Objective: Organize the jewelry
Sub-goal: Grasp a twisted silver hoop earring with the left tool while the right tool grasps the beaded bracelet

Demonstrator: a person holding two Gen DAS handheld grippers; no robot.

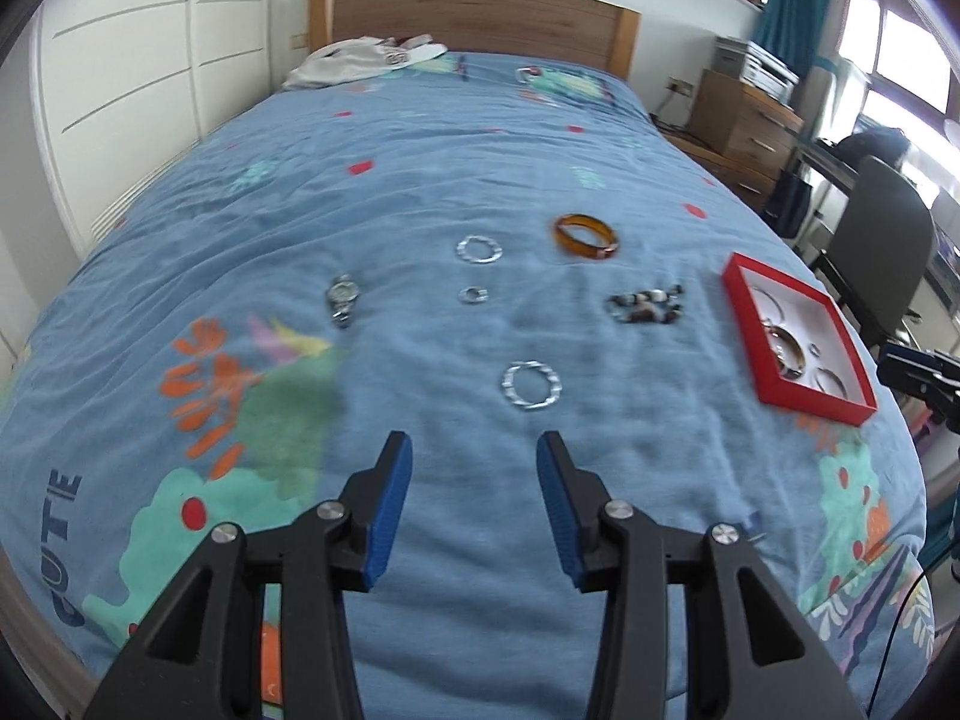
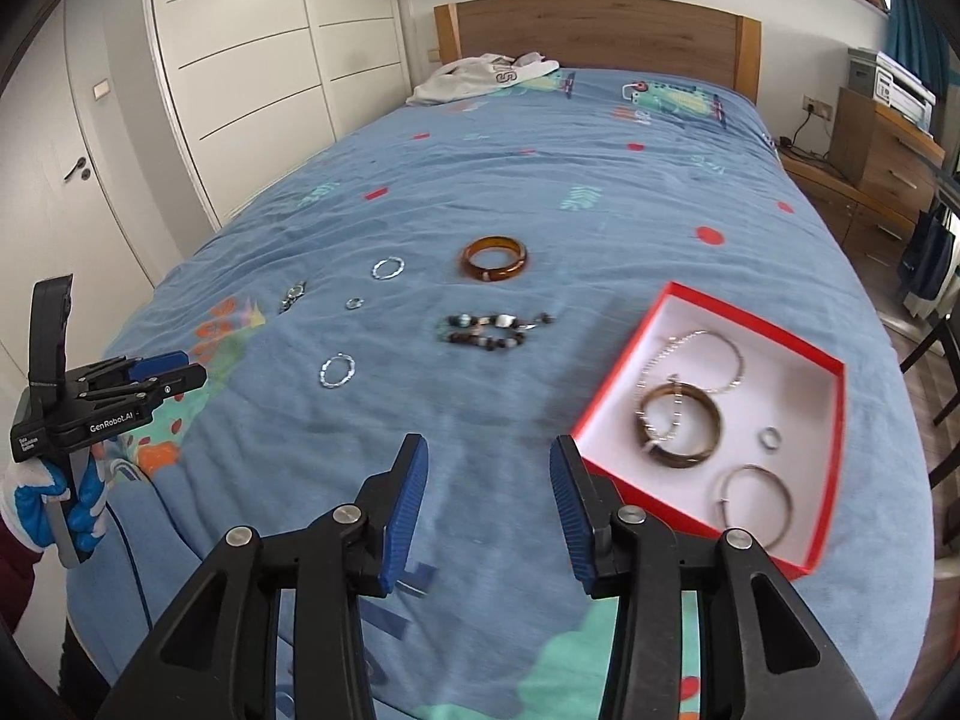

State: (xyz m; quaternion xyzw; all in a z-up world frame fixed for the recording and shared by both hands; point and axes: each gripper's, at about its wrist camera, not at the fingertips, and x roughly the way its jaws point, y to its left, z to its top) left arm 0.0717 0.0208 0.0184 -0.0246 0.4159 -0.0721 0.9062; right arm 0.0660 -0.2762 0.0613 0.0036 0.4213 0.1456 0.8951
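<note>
Loose jewelry lies on the blue bedspread: an amber bangle (image 1: 585,236) (image 2: 494,258), a dark beaded bracelet (image 1: 648,306) (image 2: 492,329), a watch (image 1: 342,298) (image 2: 292,296), a small ring (image 1: 472,294) (image 2: 354,303) and two silver chain bracelets (image 1: 531,384) (image 1: 479,249). A red box (image 1: 744,324) (image 2: 804,348) at the right holds a brown bangle (image 2: 681,425), silver hoops and a ring. My left gripper (image 1: 474,456) is open and empty above the bed, near the closer silver bracelet. My right gripper (image 2: 489,459) is open and empty beside the box's near left corner.
A white garment (image 2: 480,81) lies by the wooden headboard (image 2: 600,30). White wardrobes (image 2: 240,60) stand left of the bed. A wooden dresser (image 2: 882,150), a dark chair (image 1: 876,240) and windows are at the right. The left gripper also shows in the right wrist view (image 2: 174,369).
</note>
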